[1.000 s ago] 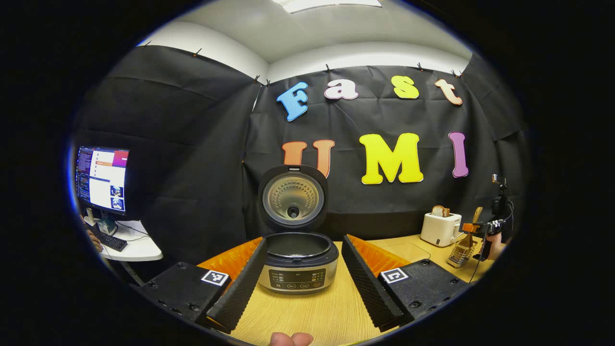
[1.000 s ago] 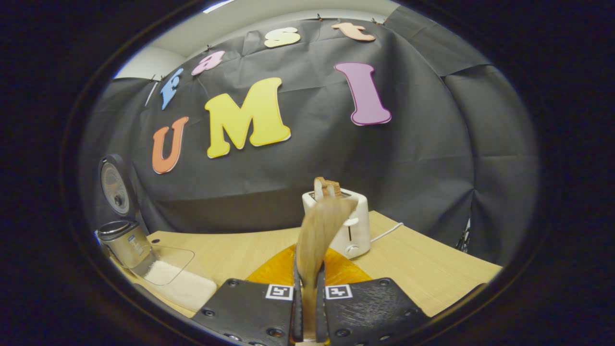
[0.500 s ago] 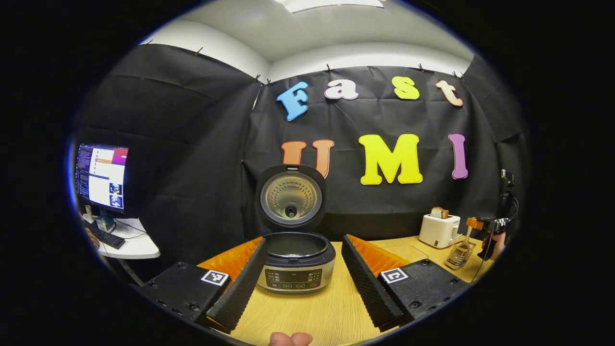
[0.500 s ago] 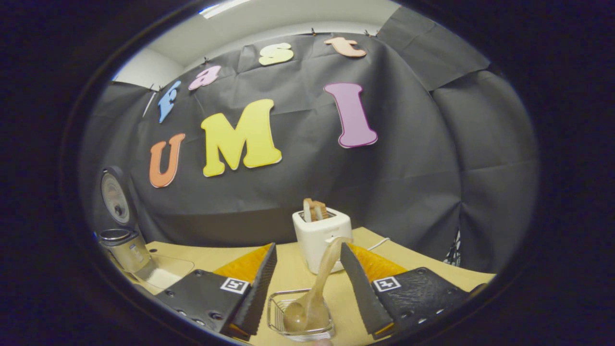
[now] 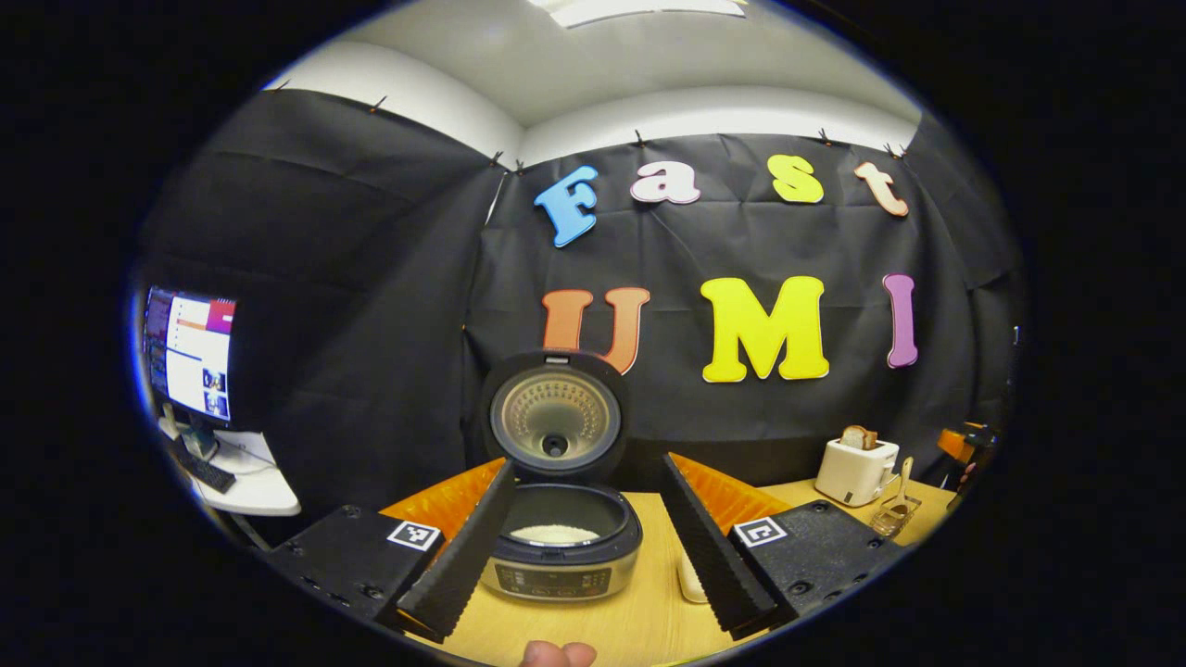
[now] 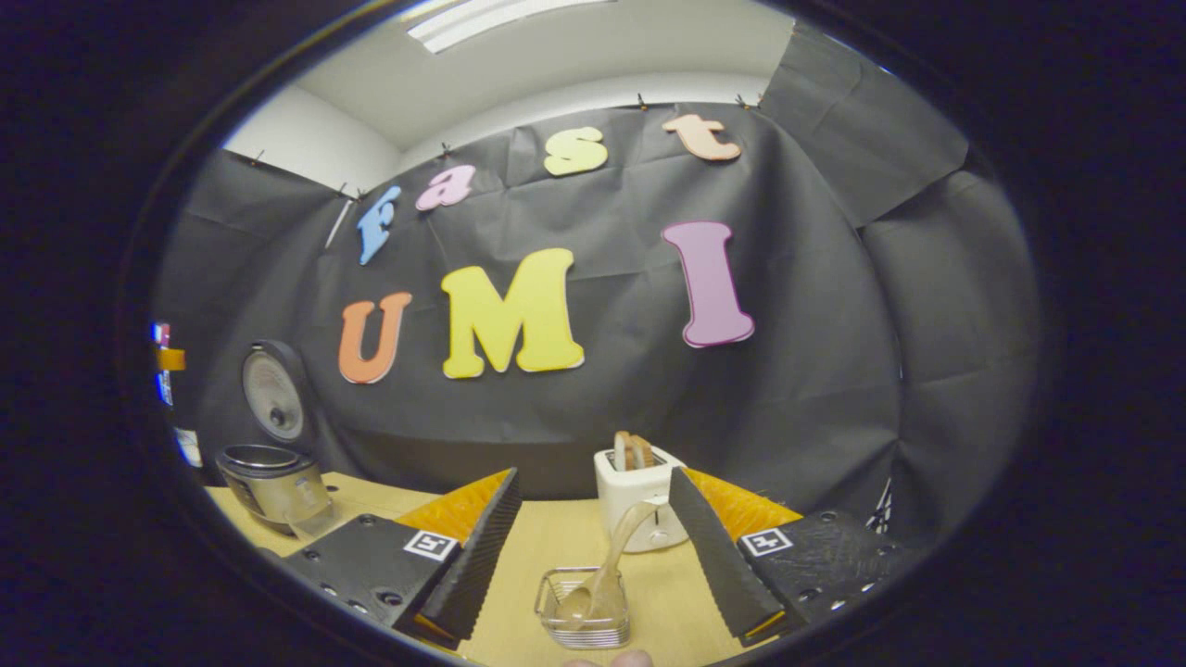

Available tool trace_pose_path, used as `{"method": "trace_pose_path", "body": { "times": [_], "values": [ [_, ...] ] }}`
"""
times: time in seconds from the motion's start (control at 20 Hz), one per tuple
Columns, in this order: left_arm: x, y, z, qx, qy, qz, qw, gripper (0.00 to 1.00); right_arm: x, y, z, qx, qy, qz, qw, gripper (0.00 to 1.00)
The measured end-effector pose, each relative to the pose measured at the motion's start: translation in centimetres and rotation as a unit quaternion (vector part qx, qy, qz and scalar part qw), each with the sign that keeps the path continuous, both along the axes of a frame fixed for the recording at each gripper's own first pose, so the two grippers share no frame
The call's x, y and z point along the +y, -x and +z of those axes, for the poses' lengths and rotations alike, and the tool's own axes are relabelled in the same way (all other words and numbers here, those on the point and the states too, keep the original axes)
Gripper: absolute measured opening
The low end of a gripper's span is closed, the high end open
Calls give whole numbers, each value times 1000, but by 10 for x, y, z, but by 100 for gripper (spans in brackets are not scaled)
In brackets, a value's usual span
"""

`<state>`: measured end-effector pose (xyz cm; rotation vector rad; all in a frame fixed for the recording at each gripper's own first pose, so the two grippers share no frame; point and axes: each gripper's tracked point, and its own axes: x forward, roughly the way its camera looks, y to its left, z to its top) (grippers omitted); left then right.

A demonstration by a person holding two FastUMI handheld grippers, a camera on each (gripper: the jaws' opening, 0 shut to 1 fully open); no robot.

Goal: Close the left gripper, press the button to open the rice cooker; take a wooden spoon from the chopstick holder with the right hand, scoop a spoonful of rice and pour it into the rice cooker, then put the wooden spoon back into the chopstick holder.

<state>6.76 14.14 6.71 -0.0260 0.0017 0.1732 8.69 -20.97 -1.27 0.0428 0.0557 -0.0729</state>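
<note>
The rice cooker stands with its lid raised and white rice in its pot. My left gripper is open, its fingers on either side of the cooker, nearer to me. In the right gripper view the wooden spoon rests bowl-down in the wire chopstick holder, handle leaning right. My right gripper is open, pulled back from the holder, touching nothing. The cooker stands far left there. In the left gripper view, holder and spoon show far right.
A white toaster with bread slices stands behind the holder, near the black cloth wall. A clear rice container sits beside the cooker on the wooden table. A monitor on a side desk is off to the left.
My right gripper opened and let go of the spoon, which now rests in the holder, then drew back and up. The left gripper rose, so the rice in the pot shows.
</note>
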Motion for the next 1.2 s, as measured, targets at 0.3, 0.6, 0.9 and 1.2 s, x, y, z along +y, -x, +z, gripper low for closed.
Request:
{"method": "trace_pose_path", "body": {
  "times": [0.3,0.6,0.9,1.2],
  "values": [
    [15,-89,73,-5,-37,0,999,99,15,26,5,-8,-2,51,999,95],
    [67,-178,95,31,-83,33,995,98,15,50,-5,-18,31,55,998,95],
    [81,-233,77,60,-88,30,994,98,34,77,-58,10,13,60,998,96],
    [100,-267,67,73,-57,33,995,97,12,77,-95,59,-30,28,997,92]
  ]
}}
